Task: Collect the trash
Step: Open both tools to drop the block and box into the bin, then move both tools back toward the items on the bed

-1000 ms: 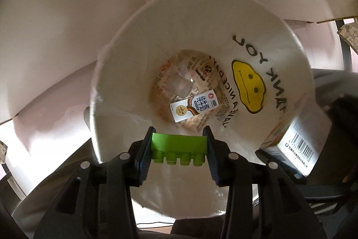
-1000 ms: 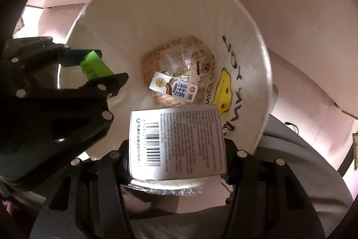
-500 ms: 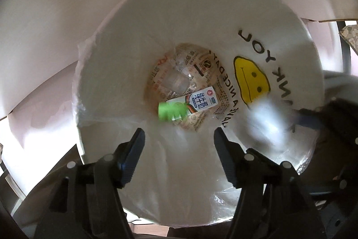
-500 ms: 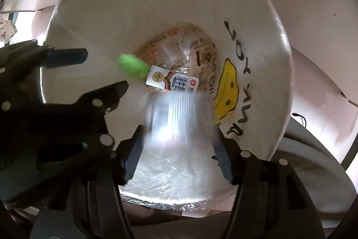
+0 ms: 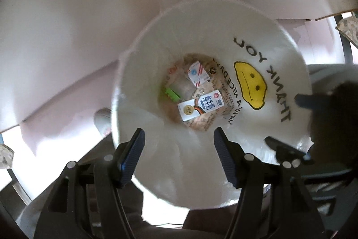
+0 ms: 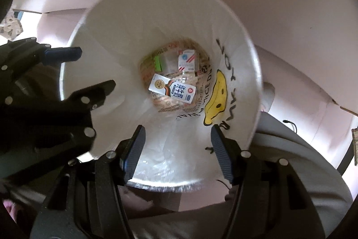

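Nearest the lens in the left wrist view, the left gripper [image 5: 177, 153] stands with its jaws spread and nothing between the blue pads. The right gripper [image 6: 176, 149] is likewise spread wide and empty in its own view; it also shows at the right edge of the left view as a dark, blurred shape over the bin's far side. Both tools hang above the mouth of the bin [image 5: 125, 91], which is lined with a white bag [image 5: 279, 64] printed with a yellow smiley face [image 5: 250, 86] and black lettering. Farther down, at the bottom of the bag, the collected trash lies in a loose heap: a green toy block [image 5: 171, 94] at the left side, a milk carton [image 5: 201, 105] lying flat toward the front, and a small red-and-white box [image 5: 198, 76] behind it, all resting on a crumpled printed wrapper [image 5: 201, 124]. Judgement: these items are deposited, and with both claws empty the drop step appears complete. No further litter shows in either view, so whether more remains outside the bin cannot be told; if any does, the grippers must be withdrawn from the bin to fetch it.
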`<act>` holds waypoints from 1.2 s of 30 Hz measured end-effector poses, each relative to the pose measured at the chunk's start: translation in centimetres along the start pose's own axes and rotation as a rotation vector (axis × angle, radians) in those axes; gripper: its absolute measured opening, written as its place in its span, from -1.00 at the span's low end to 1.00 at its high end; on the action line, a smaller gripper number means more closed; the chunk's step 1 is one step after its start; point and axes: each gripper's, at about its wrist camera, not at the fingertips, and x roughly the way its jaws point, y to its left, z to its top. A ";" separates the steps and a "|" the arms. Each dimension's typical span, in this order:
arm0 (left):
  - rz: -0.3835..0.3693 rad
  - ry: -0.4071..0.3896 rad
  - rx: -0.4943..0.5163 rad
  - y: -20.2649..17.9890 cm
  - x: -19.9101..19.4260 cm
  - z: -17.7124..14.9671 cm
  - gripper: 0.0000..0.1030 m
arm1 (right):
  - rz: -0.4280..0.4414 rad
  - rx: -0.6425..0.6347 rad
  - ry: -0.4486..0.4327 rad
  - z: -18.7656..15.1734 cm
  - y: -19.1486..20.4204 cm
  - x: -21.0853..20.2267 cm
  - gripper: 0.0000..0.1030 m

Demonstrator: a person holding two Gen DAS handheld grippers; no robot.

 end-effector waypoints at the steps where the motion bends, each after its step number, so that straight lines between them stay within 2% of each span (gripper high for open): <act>1: 0.008 -0.014 0.007 -0.1 -0.8 -0.3 0.29 | -0.001 -0.002 -0.014 -0.4 0.2 -1.1 0.19; 7: 0.054 -0.133 0.036 -0.1 -5.9 -2.2 0.29 | -0.014 -0.025 -0.096 -2.2 0.4 -5.4 0.19; 24: 0.107 -0.498 0.053 -1.8 -22.0 -6.4 0.29 | -0.024 -0.094 -0.393 -6.9 1.8 -18.7 0.19; 31: 0.117 -0.602 0.052 -1.6 -27.4 -6.6 0.29 | -0.057 -0.119 -0.531 -7.8 1.8 -25.3 0.24; 36: 0.129 -0.645 0.035 -1.3 -29.5 -5.8 0.29 | -0.094 -0.147 -0.599 -8.0 1.9 -28.5 0.25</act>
